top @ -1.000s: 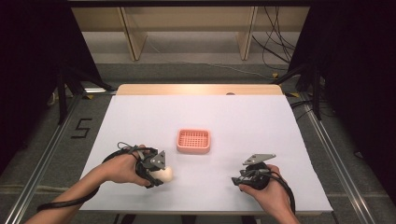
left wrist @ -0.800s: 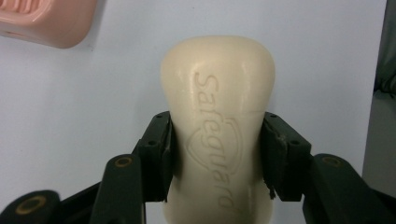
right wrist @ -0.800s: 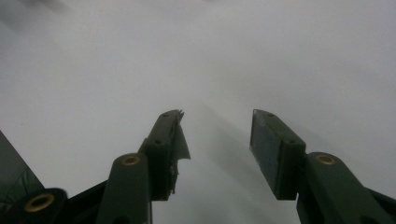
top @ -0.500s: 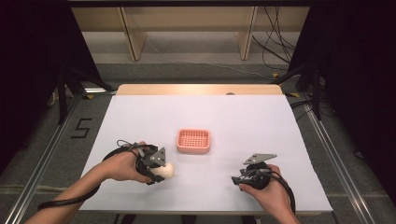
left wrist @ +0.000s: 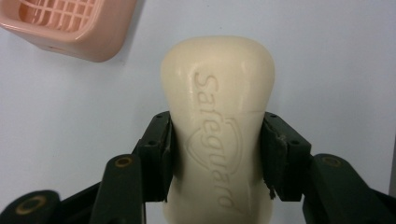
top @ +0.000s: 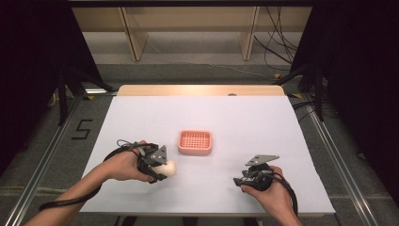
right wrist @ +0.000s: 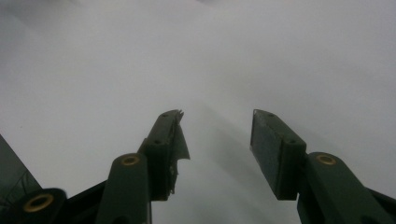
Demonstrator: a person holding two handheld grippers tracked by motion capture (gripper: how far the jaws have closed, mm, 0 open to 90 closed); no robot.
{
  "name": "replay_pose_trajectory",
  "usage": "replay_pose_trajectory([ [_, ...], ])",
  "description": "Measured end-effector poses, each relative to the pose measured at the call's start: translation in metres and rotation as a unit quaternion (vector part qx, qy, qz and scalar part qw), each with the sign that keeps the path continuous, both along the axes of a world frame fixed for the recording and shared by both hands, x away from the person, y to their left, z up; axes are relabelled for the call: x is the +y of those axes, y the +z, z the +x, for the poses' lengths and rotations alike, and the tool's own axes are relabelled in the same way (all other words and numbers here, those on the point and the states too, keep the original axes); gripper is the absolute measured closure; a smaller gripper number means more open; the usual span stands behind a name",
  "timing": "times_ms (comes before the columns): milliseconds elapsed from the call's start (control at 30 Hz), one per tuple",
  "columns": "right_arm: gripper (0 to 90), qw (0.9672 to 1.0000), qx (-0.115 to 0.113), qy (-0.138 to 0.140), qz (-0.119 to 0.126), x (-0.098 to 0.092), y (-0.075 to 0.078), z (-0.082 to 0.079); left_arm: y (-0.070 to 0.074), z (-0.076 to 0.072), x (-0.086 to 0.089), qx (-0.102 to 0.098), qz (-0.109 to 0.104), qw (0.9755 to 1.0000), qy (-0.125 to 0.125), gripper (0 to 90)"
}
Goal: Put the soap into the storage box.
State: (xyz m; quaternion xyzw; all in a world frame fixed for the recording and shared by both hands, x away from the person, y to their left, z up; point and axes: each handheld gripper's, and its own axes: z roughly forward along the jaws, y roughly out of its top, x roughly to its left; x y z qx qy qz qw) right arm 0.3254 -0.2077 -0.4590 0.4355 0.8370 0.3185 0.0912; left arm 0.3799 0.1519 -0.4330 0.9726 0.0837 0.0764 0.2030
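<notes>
Clamped between the two black jaws of the left gripper [left wrist: 217,154], a cream soap [left wrist: 218,126] is held by its long sides, with the pads [left wrist: 161,154] pressed flat against it on either side. The embossed lettering on its upper face is seen running along its length in the left gripper view, and its rounded far end juts well past the jaw tips. From the high view the soap [top: 168,168] is seen at the near left of the white table [top: 263,122], low over the surface; whether it rests on the sheet or is lifted just clear of it cannot be told. The left gripper [top: 162,168] is grasped by the left hand [top: 123,165], and a black cable is trailed from it along the forearm.

A pink dish [top: 195,142] with a grid bottom is set near the middle of the table, apart from the soap and farther from the person. Its corner [left wrist: 70,25] is seen at the upper left of the left gripper view, with bare table between it and the soap.

At the near right the right gripper [top: 241,181] is held by the right hand [top: 268,190], well apart from the dish and soap. Its jaws [right wrist: 217,135] are spread, nothing is gripped between them, and blurred white table is seen beyond.
</notes>
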Motion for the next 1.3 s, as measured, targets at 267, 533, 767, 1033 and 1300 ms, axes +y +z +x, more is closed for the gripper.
replay_pose_trajectory([
  [267,53.3,1.0000,-0.006,0.004,-0.004,-0.001,0.000,0.000,0.001,0.003,0.000,0.000,-0.004,1.0000,0.005,49.2],
  [533,53.3,1.0000,0.001,-0.002,-0.001,-0.001,0.001,0.000,0.003,0.008,-0.001,-0.005,-0.014,0.9998,0.012,49.2],
  [767,53.3,1.0000,0.004,-0.002,-0.002,-0.001,0.002,-0.001,0.007,0.012,-0.002,-0.010,-0.010,0.9999,0.010,49.2],
  [1033,53.2,1.0000,-0.008,0.005,-0.003,-0.003,0.002,0.001,0.008,0.016,-0.003,-0.012,-0.013,0.9998,0.011,49.2],
  [1300,53.2,1.0000,-0.009,0.003,-0.001,-0.003,0.001,0.000,0.010,0.018,-0.006,-0.016,-0.019,0.9996,0.014,49.2],
])
